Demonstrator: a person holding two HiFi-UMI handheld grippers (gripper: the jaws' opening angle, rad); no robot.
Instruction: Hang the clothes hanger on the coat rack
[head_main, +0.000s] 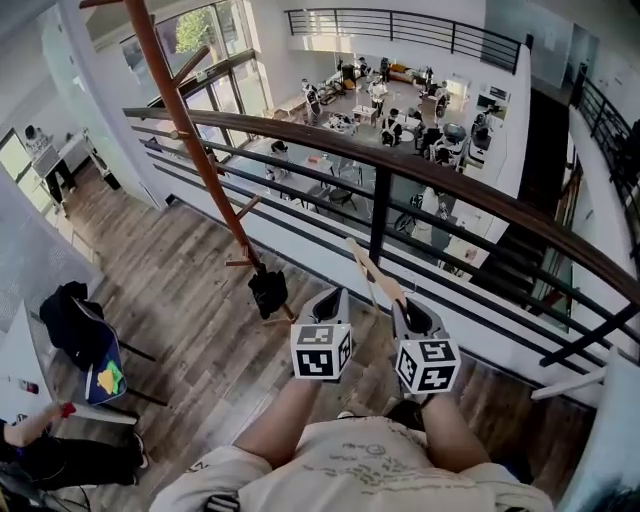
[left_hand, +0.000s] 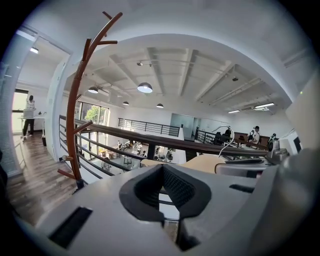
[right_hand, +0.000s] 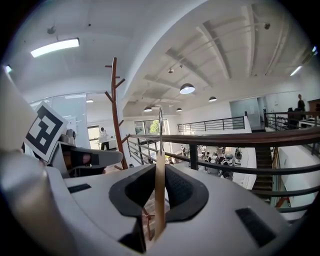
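Observation:
The brown wooden coat rack (head_main: 200, 150) rises on the left, and its base stands on the plank floor ahead of me. It also shows as the coat rack (left_hand: 75, 110) at the left of the left gripper view and as the coat rack (right_hand: 116, 110) left of centre in the right gripper view. My right gripper (head_main: 405, 305) is shut on a pale wooden clothes hanger (head_main: 372, 272). The hanger (right_hand: 159, 190) stands edge-on between the pads, its metal hook (right_hand: 160, 130) pointing up. My left gripper (head_main: 333, 293) is beside it, shut and holding nothing. From the left gripper (left_hand: 162, 172), the hanger (left_hand: 210, 162) appears to the right.
A dark handrail with metal bars (head_main: 400, 170) runs across in front, with an open drop to an office floor below. A black object (head_main: 268, 290) sits at the rack's base. At the lower left are a chair draped with dark cloth (head_main: 85, 340) and a person's arm (head_main: 30, 425).

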